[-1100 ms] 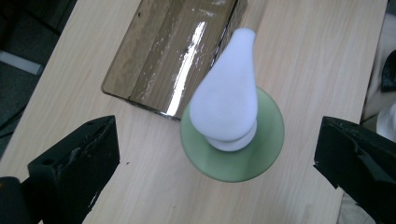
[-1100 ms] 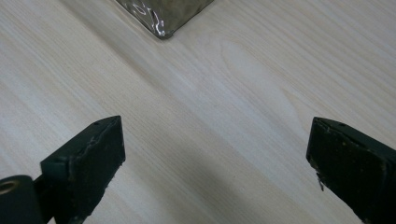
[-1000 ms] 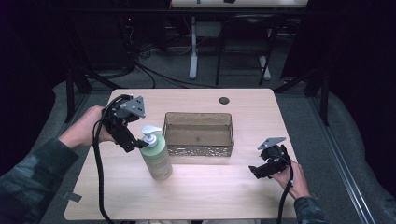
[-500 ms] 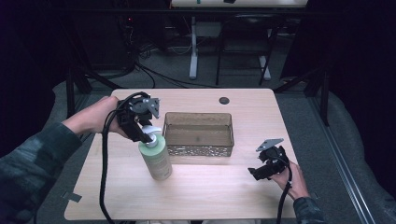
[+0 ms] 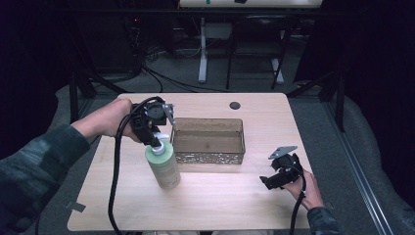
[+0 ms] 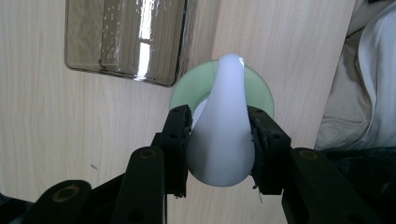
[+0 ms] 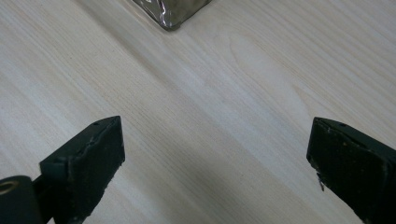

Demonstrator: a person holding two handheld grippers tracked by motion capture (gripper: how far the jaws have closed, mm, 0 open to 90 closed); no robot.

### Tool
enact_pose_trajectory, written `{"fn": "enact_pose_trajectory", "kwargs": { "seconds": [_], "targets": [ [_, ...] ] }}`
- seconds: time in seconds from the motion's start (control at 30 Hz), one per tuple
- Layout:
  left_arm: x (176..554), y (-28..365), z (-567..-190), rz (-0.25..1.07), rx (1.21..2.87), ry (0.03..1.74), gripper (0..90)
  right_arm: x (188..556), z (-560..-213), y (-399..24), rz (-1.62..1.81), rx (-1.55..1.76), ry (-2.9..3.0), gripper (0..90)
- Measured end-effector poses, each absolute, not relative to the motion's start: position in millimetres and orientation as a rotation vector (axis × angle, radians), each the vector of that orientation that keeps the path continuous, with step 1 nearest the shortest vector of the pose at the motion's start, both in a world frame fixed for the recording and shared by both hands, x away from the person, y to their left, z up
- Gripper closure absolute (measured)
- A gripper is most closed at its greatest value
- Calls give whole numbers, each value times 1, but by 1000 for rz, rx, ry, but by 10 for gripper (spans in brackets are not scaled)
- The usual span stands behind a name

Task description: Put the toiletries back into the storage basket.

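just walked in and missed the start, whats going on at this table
A person holds a gripper in each hand at a wooden table. The left gripper comes from above and is shut on the white pump head of a green bottle, which stands upright just left of a rectangular tray. The right gripper is open, near the table's front right, with only bare wood between its jaws.

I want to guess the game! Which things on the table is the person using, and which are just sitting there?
In use:
- green pump bottle, its white pump head pinched by the left gripper
- probably the mesh basket beside it

Just there:
- right gripper, open over bare table
- dark round spot in the tabletop
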State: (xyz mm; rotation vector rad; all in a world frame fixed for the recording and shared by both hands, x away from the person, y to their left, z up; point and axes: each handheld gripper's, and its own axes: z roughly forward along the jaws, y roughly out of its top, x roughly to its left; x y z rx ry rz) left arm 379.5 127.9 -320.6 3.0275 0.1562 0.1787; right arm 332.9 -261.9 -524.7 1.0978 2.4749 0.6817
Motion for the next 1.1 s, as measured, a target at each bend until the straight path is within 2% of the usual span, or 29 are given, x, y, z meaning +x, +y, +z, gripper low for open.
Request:
{"fn": "enact_pose_trajectory", "kwargs": {
  "seconds": [0.47, 0.73, 1.1],
  "targets": [
    [375, 124, -318, 227, 3065, 137, 631, 333, -525, -262, 673, 1091, 2479, 40],
    [373, 124, -299, 280, 3059, 144, 631, 333, -525, -263, 680, 1103, 2475, 39],
    [373, 125, -280, 291, 3073, 174, 631, 333, -525, -263, 678, 1106, 2480, 39]
  ]
}}
